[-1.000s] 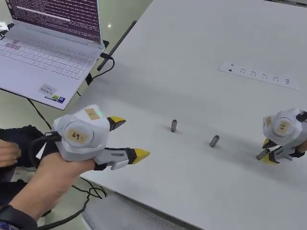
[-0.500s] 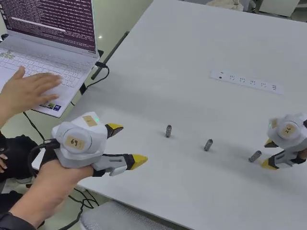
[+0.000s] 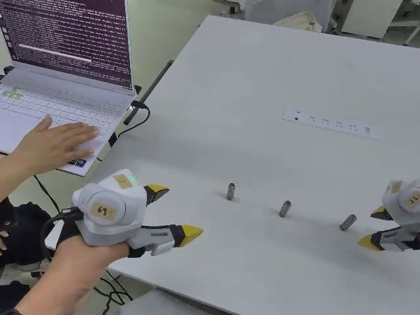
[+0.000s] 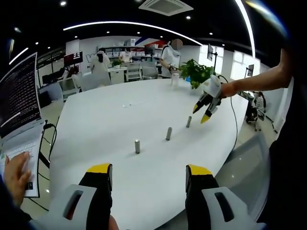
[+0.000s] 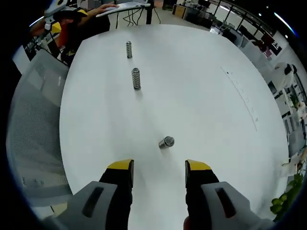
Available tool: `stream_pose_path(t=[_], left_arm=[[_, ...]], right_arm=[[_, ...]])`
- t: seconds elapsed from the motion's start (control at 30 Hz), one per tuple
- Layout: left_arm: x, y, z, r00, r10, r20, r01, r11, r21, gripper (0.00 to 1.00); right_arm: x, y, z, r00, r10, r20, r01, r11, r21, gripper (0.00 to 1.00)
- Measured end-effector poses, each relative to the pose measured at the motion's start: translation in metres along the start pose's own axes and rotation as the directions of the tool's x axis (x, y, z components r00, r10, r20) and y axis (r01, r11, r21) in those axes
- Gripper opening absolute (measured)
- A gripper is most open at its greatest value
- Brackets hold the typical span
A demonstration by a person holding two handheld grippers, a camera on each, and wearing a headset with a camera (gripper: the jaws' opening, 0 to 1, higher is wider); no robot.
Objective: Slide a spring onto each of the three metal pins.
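White table (image 3: 262,98) takes up most of the head view. Open laptop (image 3: 59,59) sits off its left edge, with a hand (image 3: 56,146) on the keyboard. Power strip (image 3: 331,123) lies flat, far right. Left gripper (image 3: 174,210) is at the near-left edge, jaws spread, nothing between them. Right gripper (image 3: 371,227) is at the right, jaws also spread and empty. Springs stand in a row mid-table. Left spring (image 3: 231,191) and middle spring (image 3: 285,209) are upright. Right spring (image 3: 348,222) leans, just ahead of the right gripper's tips and apart from them.
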State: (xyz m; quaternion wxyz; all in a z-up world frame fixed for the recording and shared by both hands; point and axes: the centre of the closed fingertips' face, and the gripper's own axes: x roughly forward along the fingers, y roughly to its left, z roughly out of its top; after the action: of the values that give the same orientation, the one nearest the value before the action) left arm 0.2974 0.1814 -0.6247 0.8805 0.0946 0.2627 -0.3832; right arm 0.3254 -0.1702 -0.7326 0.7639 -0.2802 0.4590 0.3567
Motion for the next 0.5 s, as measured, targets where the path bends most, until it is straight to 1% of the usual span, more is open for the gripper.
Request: stream_pose_path(t=[0.03,0.1,0.2,0.33,0.5], left_arm=[[0.000,0.000,0.000,1.0000,-0.002,0.000,0.002,1.000,0.000,0.57],[0.000,-0.001,0.000,1.0000,-0.006,0.002,0.006,1.000,0.000,0.57],[0.000,-0.002,-0.001,0.9999,-0.013,0.002,0.013,1.000,0.001,0.57],[0.000,-0.003,-0.001,0.9998,-0.021,0.003,0.021,1.000,0.004,0.57],[0.003,-0.003,0.001,0.9994,-0.034,0.008,0.034,0.999,0.009,0.57]], right_arm=[[-0.001,0.003,0.004,0.9994,-0.001,0.034,0.000,1.000,0.027,0.41],[-0.003,0.009,0.009,0.9966,-0.003,0.082,-0.004,0.997,0.076,0.41],[-0.005,0.019,0.010,0.9939,-0.012,0.110,0.003,0.997,0.081,0.41],[-0.007,0.032,0.014,0.9878,-0.014,0.155,-0.004,0.993,0.117,0.42],[-0.010,0.041,0.016,0.9813,-0.023,0.191,-0.008,0.987,0.158,0.44]])
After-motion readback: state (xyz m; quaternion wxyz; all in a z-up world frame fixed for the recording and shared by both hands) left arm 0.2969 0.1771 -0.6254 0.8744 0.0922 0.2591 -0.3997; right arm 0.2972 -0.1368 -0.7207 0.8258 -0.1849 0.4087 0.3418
